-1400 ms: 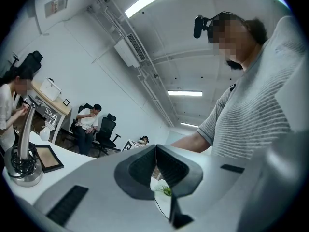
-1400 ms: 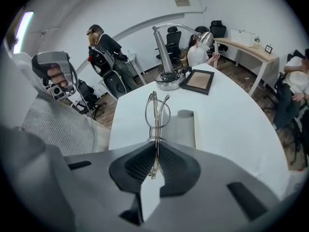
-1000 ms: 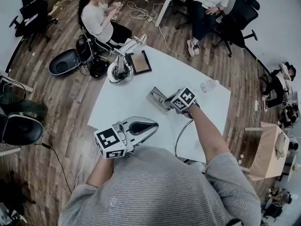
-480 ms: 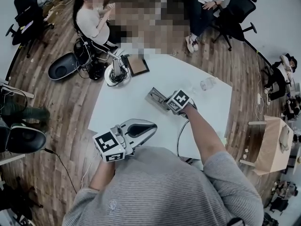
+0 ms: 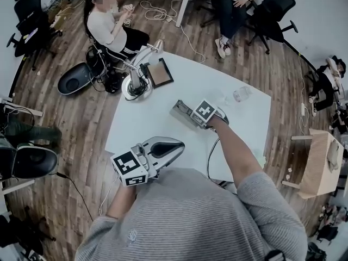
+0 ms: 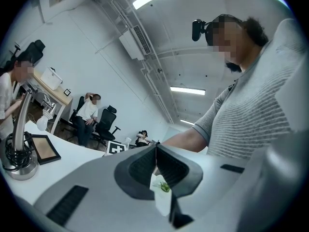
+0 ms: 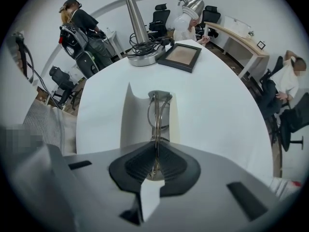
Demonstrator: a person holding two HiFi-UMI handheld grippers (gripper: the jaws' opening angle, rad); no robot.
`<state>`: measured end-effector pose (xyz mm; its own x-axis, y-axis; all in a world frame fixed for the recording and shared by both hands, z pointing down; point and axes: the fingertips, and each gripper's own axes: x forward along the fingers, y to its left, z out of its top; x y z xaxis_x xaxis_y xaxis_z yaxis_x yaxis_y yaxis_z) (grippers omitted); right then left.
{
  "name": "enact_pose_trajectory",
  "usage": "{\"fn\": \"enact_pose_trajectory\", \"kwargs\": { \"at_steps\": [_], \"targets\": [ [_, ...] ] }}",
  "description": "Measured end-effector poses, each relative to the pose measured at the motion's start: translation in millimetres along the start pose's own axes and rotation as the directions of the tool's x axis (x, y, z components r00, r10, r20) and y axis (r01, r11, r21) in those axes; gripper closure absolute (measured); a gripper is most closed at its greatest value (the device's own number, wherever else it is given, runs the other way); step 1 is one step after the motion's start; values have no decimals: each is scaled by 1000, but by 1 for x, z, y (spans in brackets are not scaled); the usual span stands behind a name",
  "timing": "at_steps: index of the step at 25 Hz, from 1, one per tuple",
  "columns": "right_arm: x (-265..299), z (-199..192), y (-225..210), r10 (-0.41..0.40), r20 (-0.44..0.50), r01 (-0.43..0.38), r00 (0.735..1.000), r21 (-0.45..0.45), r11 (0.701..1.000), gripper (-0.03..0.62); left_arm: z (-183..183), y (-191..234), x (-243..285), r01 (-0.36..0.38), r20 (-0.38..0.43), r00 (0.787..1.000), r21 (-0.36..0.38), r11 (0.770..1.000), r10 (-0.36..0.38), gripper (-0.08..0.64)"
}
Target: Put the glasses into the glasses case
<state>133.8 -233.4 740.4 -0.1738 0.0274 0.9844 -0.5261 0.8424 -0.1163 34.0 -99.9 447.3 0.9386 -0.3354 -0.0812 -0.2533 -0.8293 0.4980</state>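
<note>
Right gripper view: thin wire-framed glasses (image 7: 158,111) pinched in the right tool (image 7: 155,146), poised over the open grey glasses case (image 7: 129,124).
Right tool points down, pads clamped on the folded frame. The case lies open on the white tabletop (image 7: 217,110), pale lining up, under the lenses; contact unclear. Left tool (image 6: 155,151) closed on nothing, held level by the torso, well apart from the case. Judgement: line the frame up with the case's long axis, lower until it rests on the lining, then release. Letting go early risks it tipping over the rim.
</note>
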Motion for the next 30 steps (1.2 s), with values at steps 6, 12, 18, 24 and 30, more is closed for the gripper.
{"fn": "enact_pose_trajectory", "kwargs": {
  "at_steps": [6,12,18,24,30],
  "targets": [
    [2,-2,-4,-44,-21,44,999,7,999,563,-2,0,1,6,-4,1000,-2,1000,-6,548],
    [8,-3,-3,-59,-30,60,998,32,998,560,-3,2,0,5,-12,1000,-1,1000,-5,548],
    [5,-14,-7,-99,-76,102,992,29,994,457,-2,-3,3,14,-9,1000,13,1000,-14,548],
    [0,-20,-9,-94,-86,96,992,14,995,453,-5,-4,2,22,-16,1000,25,999,-22,548],
    [-11,-22,-2,-74,-57,74,996,2,997,447,-7,-6,4,34,-21,999,36,999,-34,548]
  ]
}}
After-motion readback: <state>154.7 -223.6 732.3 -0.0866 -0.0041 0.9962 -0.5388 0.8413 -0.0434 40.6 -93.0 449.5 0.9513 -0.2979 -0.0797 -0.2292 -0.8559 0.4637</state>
